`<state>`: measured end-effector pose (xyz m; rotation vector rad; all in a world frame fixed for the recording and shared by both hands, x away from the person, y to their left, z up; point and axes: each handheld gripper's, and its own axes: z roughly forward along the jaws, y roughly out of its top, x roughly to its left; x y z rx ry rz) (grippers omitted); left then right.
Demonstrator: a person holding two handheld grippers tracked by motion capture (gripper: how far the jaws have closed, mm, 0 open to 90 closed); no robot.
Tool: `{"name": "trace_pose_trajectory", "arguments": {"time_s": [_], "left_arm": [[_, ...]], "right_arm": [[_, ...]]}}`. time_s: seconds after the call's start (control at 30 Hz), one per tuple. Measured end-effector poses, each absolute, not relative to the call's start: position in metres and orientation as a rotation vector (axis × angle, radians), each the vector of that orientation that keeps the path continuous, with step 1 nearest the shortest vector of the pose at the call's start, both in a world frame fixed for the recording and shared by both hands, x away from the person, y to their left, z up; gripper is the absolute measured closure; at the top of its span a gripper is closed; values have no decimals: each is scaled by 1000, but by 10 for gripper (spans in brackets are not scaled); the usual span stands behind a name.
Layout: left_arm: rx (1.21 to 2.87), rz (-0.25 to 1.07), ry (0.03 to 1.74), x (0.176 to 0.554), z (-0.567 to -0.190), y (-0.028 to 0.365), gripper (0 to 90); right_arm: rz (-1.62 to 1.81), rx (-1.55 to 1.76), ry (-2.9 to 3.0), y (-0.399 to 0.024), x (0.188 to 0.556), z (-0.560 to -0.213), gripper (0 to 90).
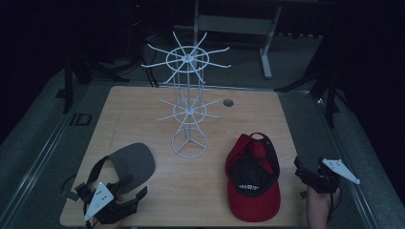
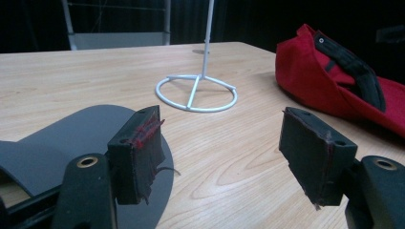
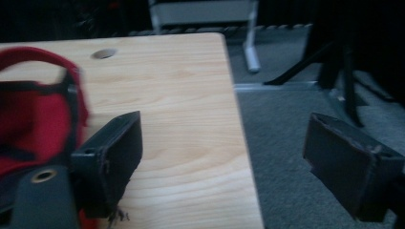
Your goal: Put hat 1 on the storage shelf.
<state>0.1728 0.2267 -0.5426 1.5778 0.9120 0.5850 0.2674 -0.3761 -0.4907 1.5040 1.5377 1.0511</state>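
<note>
Both tongs gape wide, empty. Left tongs (image 1: 125, 202) hover by the grey visor (image 1: 133, 162) at the bench's (image 1: 143, 109) near-left; right tongs (image 1: 302, 171) beside the red cap (image 1: 252, 179). Better pinch each brim squarely before lifting toward the rack (image 1: 188, 107).

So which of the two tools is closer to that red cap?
The right tool. It sits just off the red cap's right side, at the table edge, jaws open. The left tool is across the table, by the grey visor.
</note>
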Motion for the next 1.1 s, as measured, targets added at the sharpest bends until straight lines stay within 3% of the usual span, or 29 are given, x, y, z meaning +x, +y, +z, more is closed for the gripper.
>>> {"name": "trace_pose_trajectory", "arguments": {"time_s": [0.33, 0.47, 0.57, 1.1], "left_arm": [[1596, 572, 903, 173, -543, 225, 320], [1603, 571, 914, 174, -544, 224, 320], [1607, 569, 918, 174, -544, 224, 320], [1631, 521, 867, 173, -544, 221, 339]], "right_arm": [[1087, 1396, 1646, -342, 275, -458, 139], [1095, 1360, 1731, -331, 280, -456, 216], [1107, 1350, 1779, -326, 283, -460, 275], [980, 1420, 2054, -303, 323, -513, 309]]}}
